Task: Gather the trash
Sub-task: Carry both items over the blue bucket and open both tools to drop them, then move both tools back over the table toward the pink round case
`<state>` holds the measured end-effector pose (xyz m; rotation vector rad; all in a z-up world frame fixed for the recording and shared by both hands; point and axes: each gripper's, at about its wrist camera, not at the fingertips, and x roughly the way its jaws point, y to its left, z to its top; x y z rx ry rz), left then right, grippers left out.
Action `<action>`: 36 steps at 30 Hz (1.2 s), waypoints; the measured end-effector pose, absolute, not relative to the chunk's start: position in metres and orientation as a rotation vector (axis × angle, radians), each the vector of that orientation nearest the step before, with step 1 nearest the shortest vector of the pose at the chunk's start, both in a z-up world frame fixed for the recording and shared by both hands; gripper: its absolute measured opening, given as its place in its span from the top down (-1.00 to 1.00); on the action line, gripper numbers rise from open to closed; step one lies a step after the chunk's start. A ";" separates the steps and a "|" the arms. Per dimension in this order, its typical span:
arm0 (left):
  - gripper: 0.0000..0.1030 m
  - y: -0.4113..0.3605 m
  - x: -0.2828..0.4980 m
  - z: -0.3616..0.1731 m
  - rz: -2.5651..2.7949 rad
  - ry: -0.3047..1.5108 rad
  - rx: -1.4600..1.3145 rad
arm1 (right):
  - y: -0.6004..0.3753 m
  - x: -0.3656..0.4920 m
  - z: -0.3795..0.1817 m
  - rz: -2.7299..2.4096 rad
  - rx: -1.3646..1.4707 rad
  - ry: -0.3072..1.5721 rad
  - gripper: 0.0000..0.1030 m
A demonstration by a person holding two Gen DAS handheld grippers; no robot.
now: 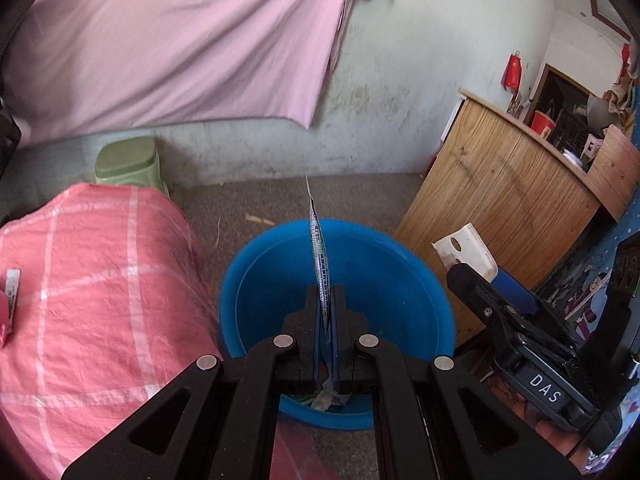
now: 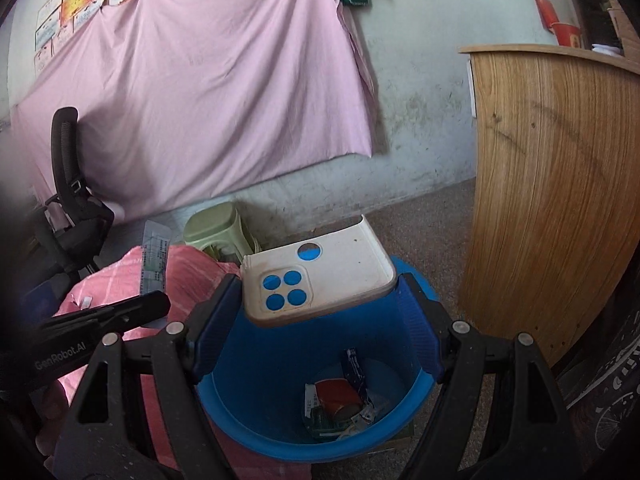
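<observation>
Wrapper (image 1: 320,256) clamped upright in left hand-held gripper (image 1: 326,296) – right hand-held gripper (image 2: 320,292) grips phone case (image 2: 320,276) over bucket (image 2: 248,420).

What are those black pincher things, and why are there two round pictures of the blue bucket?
A person holds a claw in each hand, and each claw carries a camera, so each picture looks along one claw. The left claw pinches a thin wrapper above the blue bucket. The right claw grips a white phone case over the same bucket, which already has trash inside. Beside it lies a pink checked cloth.
</observation>
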<state>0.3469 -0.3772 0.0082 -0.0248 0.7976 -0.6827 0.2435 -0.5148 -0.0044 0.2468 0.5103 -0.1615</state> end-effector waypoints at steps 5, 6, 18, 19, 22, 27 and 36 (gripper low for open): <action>0.94 -0.378 0.353 0.000 -0.675 0.847 -0.031 | -0.516 0.250 -0.013 -0.161 0.244 0.548 -0.89; 0.93 -0.377 0.353 -0.001 -0.673 0.850 -0.033 | -0.517 0.251 -0.013 -0.160 0.245 0.552 -0.89; 0.28 -0.350 0.347 0.012 -0.612 0.760 -0.057 | -0.511 0.247 -0.005 -0.158 0.240 0.508 -0.90; 0.22 -0.345 0.345 0.016 -0.606 0.740 -0.061 | -0.509 0.245 -0.003 -0.156 0.235 0.495 -0.90; 0.15 -0.328 0.339 0.026 -0.586 0.686 -0.057 | -0.504 0.245 0.003 -0.158 0.223 0.467 -0.91; -0.16 -0.298 0.328 0.041 -0.511 0.590 -0.053 | -0.488 0.245 0.019 -0.143 0.219 0.392 -0.98; -0.85 -0.236 0.306 0.063 -0.361 0.419 -0.065 | -0.439 0.231 0.049 -0.071 0.149 0.198 -1.00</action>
